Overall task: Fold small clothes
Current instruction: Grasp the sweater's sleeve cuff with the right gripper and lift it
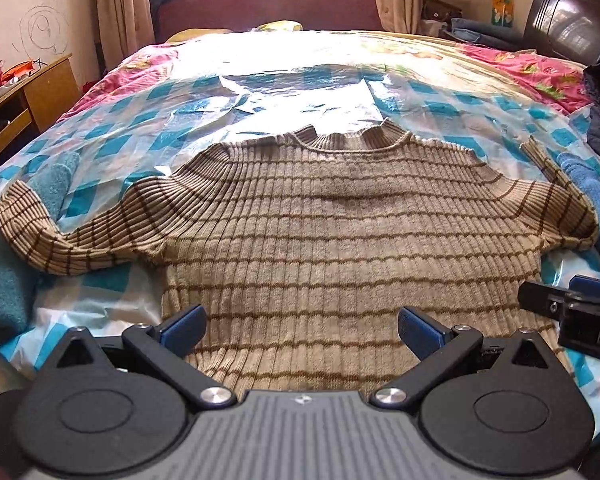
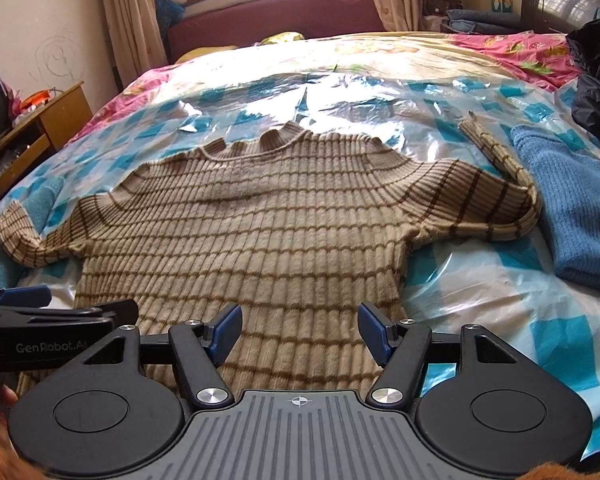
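Observation:
A beige ribbed sweater with brown stripes (image 1: 300, 216) (image 2: 260, 220) lies flat on the bed, collar away from me and hem nearest. Its left sleeve stretches out; the right sleeve (image 2: 500, 184) is bent back toward the collar. My left gripper (image 1: 300, 324) hovers open over the lower hem with nothing between its blue pads (image 1: 184, 324). My right gripper (image 2: 300, 332) also stands open above the hem's right part, empty. Each gripper shows at the other view's edge: the right gripper (image 1: 572, 304) and the left gripper (image 2: 40, 312).
A clear plastic sheet with blue squares (image 1: 112, 144) covers the bed. A blue knitted garment (image 2: 572, 208) lies right of the sweater, a teal one (image 1: 4, 280) to the left. Dark clothing (image 2: 596, 72) is piled far right. A wooden cabinet (image 1: 40, 92) stands left.

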{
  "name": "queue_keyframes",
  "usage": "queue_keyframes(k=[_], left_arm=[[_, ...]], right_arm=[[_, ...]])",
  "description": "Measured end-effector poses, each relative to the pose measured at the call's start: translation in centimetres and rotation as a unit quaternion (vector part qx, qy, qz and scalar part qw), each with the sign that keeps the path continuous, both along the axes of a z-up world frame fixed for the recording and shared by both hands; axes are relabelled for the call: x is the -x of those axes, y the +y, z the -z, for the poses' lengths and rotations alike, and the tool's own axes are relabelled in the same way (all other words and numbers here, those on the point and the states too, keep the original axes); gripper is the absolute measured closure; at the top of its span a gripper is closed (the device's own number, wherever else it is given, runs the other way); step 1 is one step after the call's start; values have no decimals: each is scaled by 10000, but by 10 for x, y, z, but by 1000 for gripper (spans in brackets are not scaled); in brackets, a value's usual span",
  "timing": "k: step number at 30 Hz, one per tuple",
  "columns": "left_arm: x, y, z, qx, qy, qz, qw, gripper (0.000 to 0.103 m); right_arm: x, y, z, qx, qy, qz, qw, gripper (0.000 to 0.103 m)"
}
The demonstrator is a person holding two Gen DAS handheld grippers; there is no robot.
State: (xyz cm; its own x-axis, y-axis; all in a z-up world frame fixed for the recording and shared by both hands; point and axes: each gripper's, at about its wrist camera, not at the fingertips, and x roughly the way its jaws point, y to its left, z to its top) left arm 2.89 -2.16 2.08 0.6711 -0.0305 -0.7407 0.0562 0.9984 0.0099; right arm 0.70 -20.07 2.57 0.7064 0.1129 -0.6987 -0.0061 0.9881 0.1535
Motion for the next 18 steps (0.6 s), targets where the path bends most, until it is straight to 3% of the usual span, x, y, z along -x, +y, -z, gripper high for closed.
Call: queue_keyframes(k=[7, 9, 13, 18], left_arm=[[-37, -39, -17, 154, -399, 297, 9986, 0], [-47, -53, -20, 153, -509, 398, 9978, 0], [-64, -76, -21, 133, -594, 572, 9965, 0], [-79, -95, -18, 220, -536, 688, 9959, 0]], right_arm=[[-50, -83, -19, 489, -434, 803, 9946, 40], [-68, -113, -20, 586, -493, 987, 9922, 45], [-113, -154, -11, 726, -297, 1176, 9900, 50], [-168, -173, 13, 946, -2, 1106, 9894, 52]])
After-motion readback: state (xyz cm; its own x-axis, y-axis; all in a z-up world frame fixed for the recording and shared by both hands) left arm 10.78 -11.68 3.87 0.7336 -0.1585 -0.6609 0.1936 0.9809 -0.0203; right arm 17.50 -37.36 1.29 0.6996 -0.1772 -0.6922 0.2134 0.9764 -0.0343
